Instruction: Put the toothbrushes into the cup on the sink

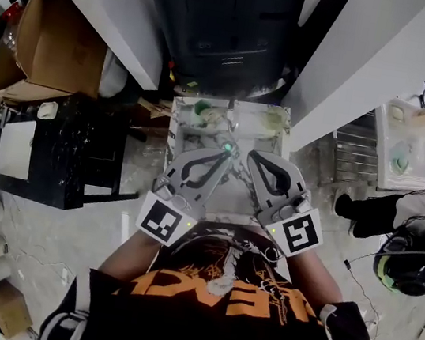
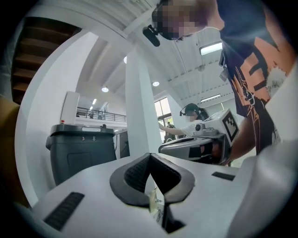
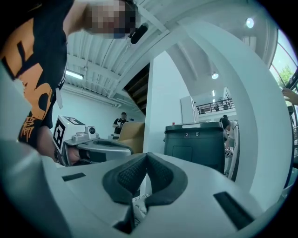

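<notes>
Head view showed my left claw (image 1: 227,149) and right claw (image 1: 251,156) side by side over the white marbled square sink (image 1: 253,128), tips angled together near its middle, probably poised to begin. Both claws were pinched fully together, with nothing I could make out between the pads. A small green-topped object (image 1: 204,109) sat at the sink's far left corner and a pale greenish object (image 1: 275,117) at its far right corner. Toothbrush or cup, I couldn't tell.

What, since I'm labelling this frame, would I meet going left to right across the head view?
cardboard box → left gripper → right gripper → bystander in a headset
</notes>
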A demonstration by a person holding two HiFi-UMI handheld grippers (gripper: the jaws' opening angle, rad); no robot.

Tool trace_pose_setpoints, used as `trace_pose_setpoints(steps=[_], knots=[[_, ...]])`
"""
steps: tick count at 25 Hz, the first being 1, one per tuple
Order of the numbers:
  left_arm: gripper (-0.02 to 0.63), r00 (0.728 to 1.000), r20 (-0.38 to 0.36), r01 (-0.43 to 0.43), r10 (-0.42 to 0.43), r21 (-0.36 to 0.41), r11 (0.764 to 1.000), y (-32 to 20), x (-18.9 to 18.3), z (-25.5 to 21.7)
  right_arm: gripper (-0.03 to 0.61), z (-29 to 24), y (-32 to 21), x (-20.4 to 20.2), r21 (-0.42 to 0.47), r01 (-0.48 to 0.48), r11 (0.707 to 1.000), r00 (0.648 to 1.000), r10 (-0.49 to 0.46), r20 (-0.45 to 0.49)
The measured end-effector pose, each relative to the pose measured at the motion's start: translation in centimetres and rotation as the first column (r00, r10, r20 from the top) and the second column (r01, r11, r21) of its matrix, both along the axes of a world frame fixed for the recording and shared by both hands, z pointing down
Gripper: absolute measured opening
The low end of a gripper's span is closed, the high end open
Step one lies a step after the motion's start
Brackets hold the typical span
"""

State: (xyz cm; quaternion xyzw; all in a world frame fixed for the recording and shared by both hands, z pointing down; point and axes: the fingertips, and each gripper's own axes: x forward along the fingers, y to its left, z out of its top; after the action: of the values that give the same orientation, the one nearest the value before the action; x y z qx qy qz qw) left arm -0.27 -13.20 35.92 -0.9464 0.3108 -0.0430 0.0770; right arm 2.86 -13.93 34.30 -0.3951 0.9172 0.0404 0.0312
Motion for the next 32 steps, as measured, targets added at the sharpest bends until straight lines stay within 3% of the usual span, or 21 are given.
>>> trace_pose_setpoints(steps=[2,7,9,12,14,32], knots=[[0.023,0.998,0.055,-0.012,0.010,0.025,1.000,0.4,0.3,0.0,0.014,-0.3,0.3,0.0,0.009,0.000,1.000,1.000,0.000,0.004],[0.023,0.998,0.060,-0.002,0.000,0.035,0.999,0.6,0.4,-0.3,0.014,-0.5,0.8,-0.2,0.021,0.010,1.000,1.000,-0.010,-0.017],[0.023,0.999,0.038,0.013,-0.014,0.026,1.000,0.6,0.2,-0.5,0.014,-0.3,1.0,-0.2,0.019,0.015,1.000,0.999,-0.015,-0.028],[0.023,0.996,-0.068,0.062,-0.063,-0.021,0.998,0.4,-0.2,-1.1,0.014,-0.2,1.1,-0.3,0.020,0.021,1.000,0.999,-0.020,-0.035],[0.023,0.993,-0.092,0.077,-0.080,-0.033,0.996,0.3,-0.4,-1.2,0.014,-0.3,1.1,-0.5,0.021,0.025,0.999,0.999,-0.024,-0.033],[0.023,0.987,-0.088,0.132,-0.134,-0.037,0.991,-0.5,-1.4,0.5,0.014,-0.5,0.9,-0.4,-0.002,0.025,1.000,1.000,-0.025,-0.006]])
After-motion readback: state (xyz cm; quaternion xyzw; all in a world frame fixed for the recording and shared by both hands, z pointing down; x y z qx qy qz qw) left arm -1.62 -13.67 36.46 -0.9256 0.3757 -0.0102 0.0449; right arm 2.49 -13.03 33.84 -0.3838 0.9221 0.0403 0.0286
